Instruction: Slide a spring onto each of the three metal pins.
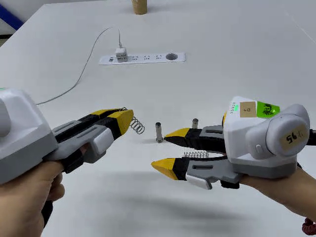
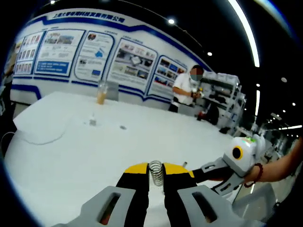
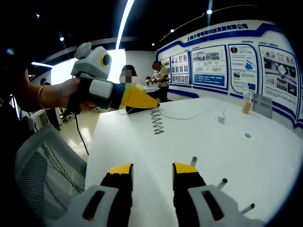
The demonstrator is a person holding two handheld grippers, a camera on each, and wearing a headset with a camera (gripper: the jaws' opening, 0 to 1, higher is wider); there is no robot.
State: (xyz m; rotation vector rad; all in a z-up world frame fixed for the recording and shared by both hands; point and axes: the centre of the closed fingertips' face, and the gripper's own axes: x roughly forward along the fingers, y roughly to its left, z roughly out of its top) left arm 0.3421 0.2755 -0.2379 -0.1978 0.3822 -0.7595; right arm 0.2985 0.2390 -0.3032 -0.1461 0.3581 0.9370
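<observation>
My left gripper [image 1: 129, 118] is shut on one end of a small metal spring [image 1: 137, 126], which sticks out past its yellow tips. The spring [image 2: 156, 173] stands pinched between the tips in the left gripper view, and hangs from them as the spring [image 3: 156, 122] in the right gripper view. Two short metal pins [image 1: 158, 132] [image 1: 195, 123] stand upright on the white table. Three pins [image 3: 193, 161] [image 3: 221, 182] [image 3: 247, 208] line up just right of my right gripper [image 3: 151, 171]. The right gripper [image 1: 165, 150] is open beside them. A second spring [image 1: 196, 154] lies between its jaws, apart from both.
A white power strip [image 1: 143, 58] with a plugged charger and a cable lies further back on the table [image 1: 237, 64]. A tan cup [image 1: 139, 6] stands at the far edge. A mesh chair [image 3: 42, 161] and people stand off the table's side.
</observation>
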